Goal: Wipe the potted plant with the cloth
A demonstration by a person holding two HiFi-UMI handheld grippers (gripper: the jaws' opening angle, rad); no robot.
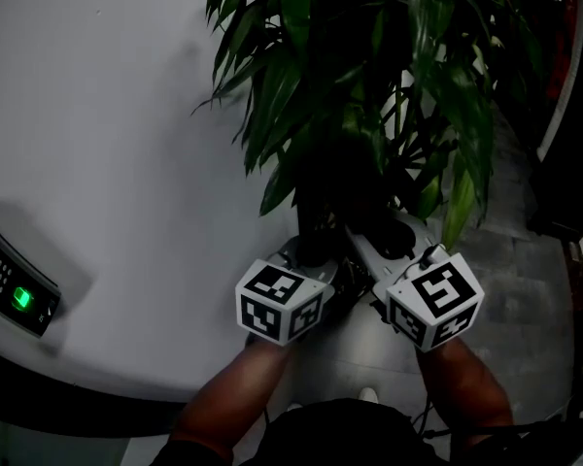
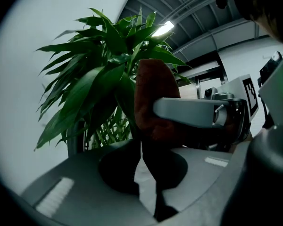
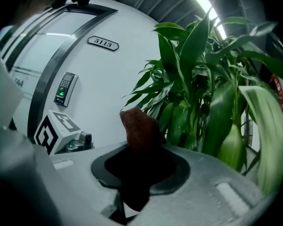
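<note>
Left gripper (image 2: 148, 182)'s jaws pinch a dark leaf (image 2: 160, 159); right gripper (image 3: 137, 173)'s jaws clamp the cloth (image 3: 139, 128).

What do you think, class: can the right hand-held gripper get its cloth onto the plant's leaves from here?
Probably yes. The right hand-held gripper is shut on the cloth, which stands up just beside the leaves, and nothing shows between them.

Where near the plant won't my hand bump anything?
Open space lies left of the plant, along the white wall above the keypad. The grey floor at the plant's right looks bare too. It's crowded among the leaves and at the stems.
</note>
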